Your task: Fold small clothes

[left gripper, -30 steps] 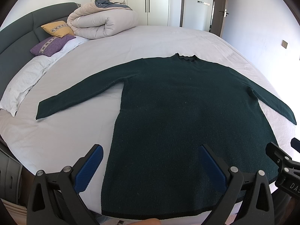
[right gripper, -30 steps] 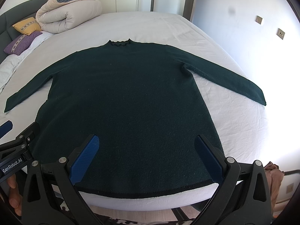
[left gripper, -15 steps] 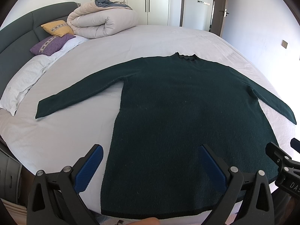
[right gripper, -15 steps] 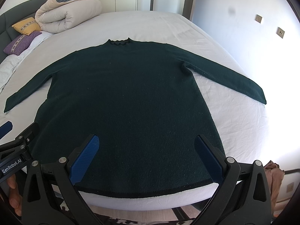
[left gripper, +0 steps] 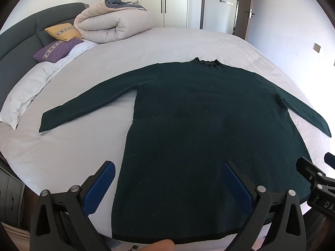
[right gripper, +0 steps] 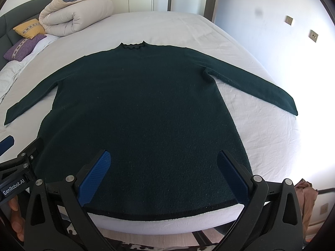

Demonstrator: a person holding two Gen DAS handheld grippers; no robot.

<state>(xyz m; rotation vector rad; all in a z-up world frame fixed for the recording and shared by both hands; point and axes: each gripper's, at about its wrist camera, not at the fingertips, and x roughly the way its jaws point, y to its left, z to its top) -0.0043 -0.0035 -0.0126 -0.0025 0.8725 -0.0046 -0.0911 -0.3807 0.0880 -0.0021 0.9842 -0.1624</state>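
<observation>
The dark green sweater (left gripper: 205, 129) is laid flat on the white sheet of the bed (left gripper: 167, 46), front down toward the camera's side, with its black-edged hem at the near edge of the mattress and its frilled collar (right gripper: 133, 46) pointed toward the far end. Both sleeves are spread outward, the left sleeve (left gripper: 88, 106) reaching toward the pillows and the right sleeve (right gripper: 255, 87) stretched toward the bright wall side. The left gripper (left gripper: 167, 186) is held above the hem with its jaws spread wide apart; nothing is clasped, and its left blue pad is seen over bare sheet just beside the sweater's side edge while its right pad is seen over the fabric. The right gripper (right gripper: 163, 175) is likewise held wide apart and empty, both of its blue pads seen over the lower part of the garment near the hem. A rolled duvet (left gripper: 117, 25), a yellow cushion (left gripper: 62, 31) and a purple cushion (left gripper: 56, 50) are seen by the headboard, well apart from the sweater.
</observation>
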